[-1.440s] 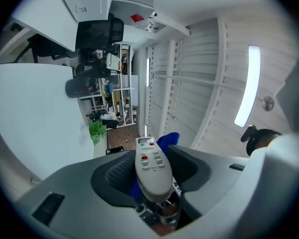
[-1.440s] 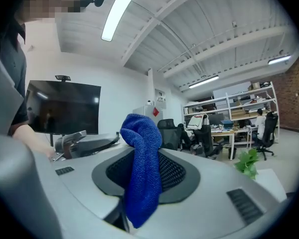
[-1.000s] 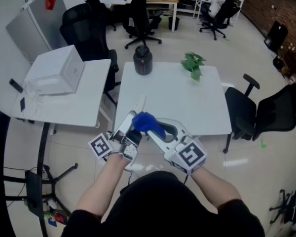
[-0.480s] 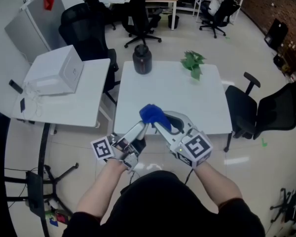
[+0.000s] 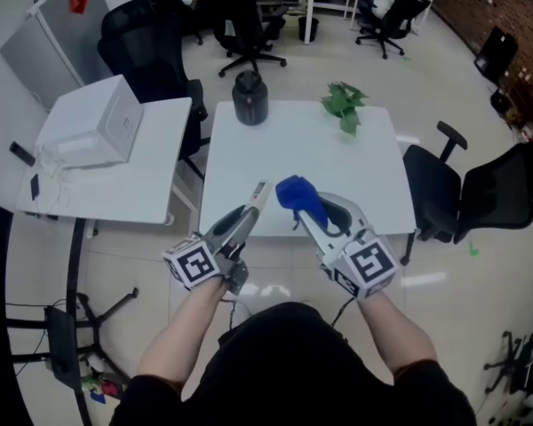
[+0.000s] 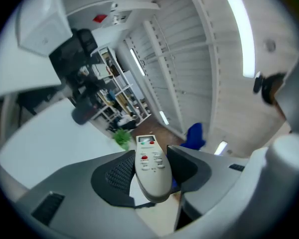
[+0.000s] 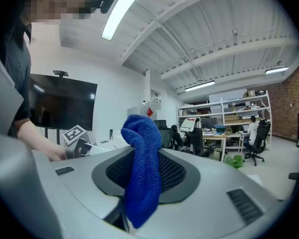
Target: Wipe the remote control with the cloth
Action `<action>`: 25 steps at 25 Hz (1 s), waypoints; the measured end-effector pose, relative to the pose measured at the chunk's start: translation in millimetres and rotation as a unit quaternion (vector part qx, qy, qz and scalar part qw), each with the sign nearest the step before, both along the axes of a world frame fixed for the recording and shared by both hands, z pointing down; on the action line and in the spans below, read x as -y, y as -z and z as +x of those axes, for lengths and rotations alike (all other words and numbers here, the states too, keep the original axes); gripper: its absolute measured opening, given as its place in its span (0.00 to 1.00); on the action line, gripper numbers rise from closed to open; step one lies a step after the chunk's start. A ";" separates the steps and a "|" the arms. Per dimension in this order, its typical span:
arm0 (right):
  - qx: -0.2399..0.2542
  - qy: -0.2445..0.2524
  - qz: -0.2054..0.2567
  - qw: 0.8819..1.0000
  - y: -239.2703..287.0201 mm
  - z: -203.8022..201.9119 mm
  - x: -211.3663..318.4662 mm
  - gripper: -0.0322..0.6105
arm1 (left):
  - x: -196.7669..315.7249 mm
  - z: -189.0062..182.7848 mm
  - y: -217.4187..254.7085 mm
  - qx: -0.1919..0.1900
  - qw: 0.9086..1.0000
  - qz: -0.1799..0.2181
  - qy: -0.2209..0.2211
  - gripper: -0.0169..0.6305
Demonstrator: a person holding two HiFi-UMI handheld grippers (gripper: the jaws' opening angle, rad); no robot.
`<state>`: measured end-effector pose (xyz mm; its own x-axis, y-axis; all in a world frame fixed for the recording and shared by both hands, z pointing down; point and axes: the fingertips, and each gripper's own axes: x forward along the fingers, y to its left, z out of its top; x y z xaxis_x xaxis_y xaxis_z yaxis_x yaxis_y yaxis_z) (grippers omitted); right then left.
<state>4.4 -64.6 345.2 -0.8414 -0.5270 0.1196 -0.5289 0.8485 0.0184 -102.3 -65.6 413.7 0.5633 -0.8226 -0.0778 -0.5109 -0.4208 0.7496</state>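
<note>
Over the near edge of the white table (image 5: 338,167), the left tongs (image 5: 247,213) clamp the remote control (image 6: 152,168), its long axis toward the far edge. The right tongs (image 5: 313,213) pinch the cloth (image 5: 298,195) just right of it, not touching.

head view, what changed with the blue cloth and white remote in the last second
The blue terry cloth in the right hand-held gripper came off the white plastic remote control and swung right, leaving a gap. The left hand-held gripper kept its grip on the remote, the right on the cloth; black jar and green plant unmoved.
</note>
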 end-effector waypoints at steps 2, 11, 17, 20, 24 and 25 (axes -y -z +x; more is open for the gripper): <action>-0.015 -0.021 -0.018 1.000 -14.9 15.3 0.7 0.25 | 18.9 -11.0 -43.4 0.152 0.986 -0.040 0.051 0.34; -0.080 -0.048 -0.068 0.993 -70.7 74.1 -12.4 0.25 | 74.7 -14.6 -193.9 0.425 0.884 -0.138 0.137 0.34; -0.097 -0.038 -0.085 0.991 -91.1 90.4 -15.2 0.25 | 92.0 -17.9 -257.7 0.447 0.857 -0.198 0.164 0.34; -0.100 -0.032 -0.095 0.990 -99.2 92.2 -14.6 0.25 | 94.8 -20.0 -280.4 0.457 0.846 -0.216 0.166 0.34; -0.106 -0.024 -0.106 0.988 -107.3 94.9 -13.3 0.25 | 95.0 -19.8 -296.4 0.479 0.830 -0.237 0.162 0.34; -0.107 -0.022 -0.109 0.988 -108.7 95.1 -13.3 0.25 | 94.9 -20.0 -299.2 0.484 0.826 -0.241 0.161 0.34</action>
